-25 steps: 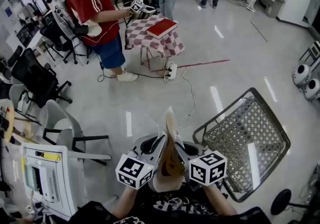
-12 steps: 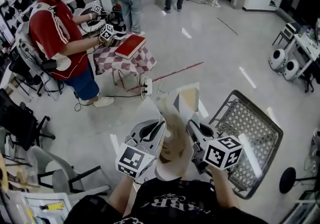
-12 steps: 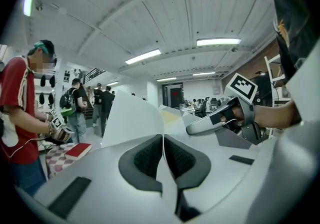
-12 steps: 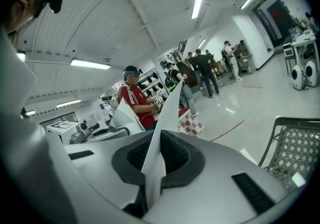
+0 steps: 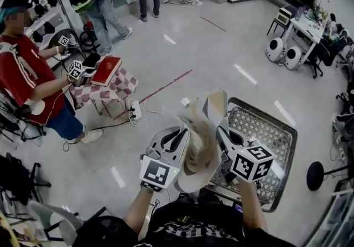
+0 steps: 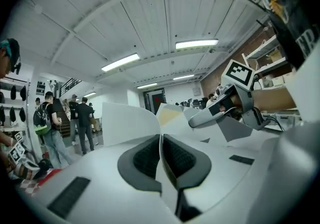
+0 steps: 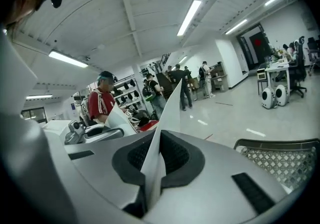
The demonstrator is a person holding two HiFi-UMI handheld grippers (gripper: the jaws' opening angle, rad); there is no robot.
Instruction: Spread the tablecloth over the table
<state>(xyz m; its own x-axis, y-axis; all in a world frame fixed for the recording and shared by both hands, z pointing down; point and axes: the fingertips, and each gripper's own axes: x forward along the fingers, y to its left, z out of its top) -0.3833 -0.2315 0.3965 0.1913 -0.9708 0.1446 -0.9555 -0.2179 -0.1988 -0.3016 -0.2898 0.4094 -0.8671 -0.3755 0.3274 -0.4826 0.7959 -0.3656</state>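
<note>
A folded tablecloth (image 5: pixel 202 140), pale with tan and grey patches, hangs bunched in the air in front of me. My left gripper (image 5: pixel 181 136) pinches its left side and my right gripper (image 5: pixel 221 134) its right side, both at chest height over the floor. In the left gripper view the jaws (image 6: pixel 161 142) are shut on a thin cloth edge (image 6: pixel 125 123), having just eased a hair, and the right gripper (image 6: pixel 220 110) shows beyond. In the right gripper view the jaws (image 7: pixel 157 144) clamp a cloth sheet (image 7: pixel 169 113) standing upright between the pads.
A wire mesh cart (image 5: pixel 271 130) stands just right of my hands. At the left a person in a red shirt (image 5: pixel 25 83) holds grippers over a small checkered table (image 5: pixel 113 90) with a red book (image 5: pixel 107 69). A power strip (image 5: pixel 133 112) lies on the floor.
My view has swung to the right: the checkered table and the person in red have slid to the left. Both grippers carry the cloth slightly higher and nearer the wire cart.
</note>
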